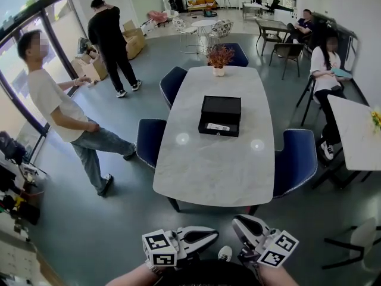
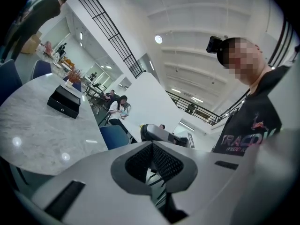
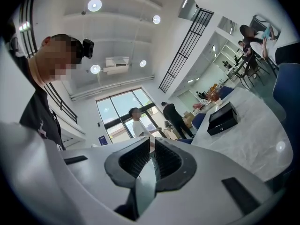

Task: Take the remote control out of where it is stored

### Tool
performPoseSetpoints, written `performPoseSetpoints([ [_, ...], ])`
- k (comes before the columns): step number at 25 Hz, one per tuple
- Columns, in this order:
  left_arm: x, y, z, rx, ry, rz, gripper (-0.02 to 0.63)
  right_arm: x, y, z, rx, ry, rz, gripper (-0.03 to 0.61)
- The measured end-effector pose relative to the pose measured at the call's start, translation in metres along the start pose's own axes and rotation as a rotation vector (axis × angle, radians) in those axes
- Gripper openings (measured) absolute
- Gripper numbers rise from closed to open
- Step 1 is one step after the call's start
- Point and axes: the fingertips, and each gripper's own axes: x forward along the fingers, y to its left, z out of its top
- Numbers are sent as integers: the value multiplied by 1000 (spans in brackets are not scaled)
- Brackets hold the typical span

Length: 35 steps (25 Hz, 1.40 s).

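White marble tops the table (image 1: 214, 171), and a black box (image 1: 221, 107) sits near its middle. A slim pale bar that looks like the remote control (image 1: 218, 127) shows at the box's near edge. Its markings are too small to read, and I cannot tell whether it lies in the box or on it. A small potted plant (image 1: 219, 56) stands at the far end of the table, and blue chairs (image 1: 296, 159) stand along its sides.

Both grippers hang low by the person's body, well apart from the box. The left gripper (image 1: 213, 233) has its jaws clenched, ribbed pads (image 2: 138, 163) meeting with nothing between them. The right gripper (image 1: 237, 223) is likewise closed and empty. Each carries a cube of black-and-white square markers with no lettering.

In the left gripper view the person's black shirt (image 2: 253, 121) bears white print of which only "RAC" can be read, and a smaller line below it is illegible.
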Motion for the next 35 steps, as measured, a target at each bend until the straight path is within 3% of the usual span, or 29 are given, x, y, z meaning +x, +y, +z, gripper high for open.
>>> performPoseSetpoints([
  [20,-130,124,90,-22,8,-126,8,173,-38,1,-56,-54,-200,78],
  [27,-161,155,101,-66,-25,-109,8,208,-81,7,-118,42,-267,106],
  [35,-164,190,120,-93,-76,-37,8,240,-184,45,-232,248,-330,118],
])
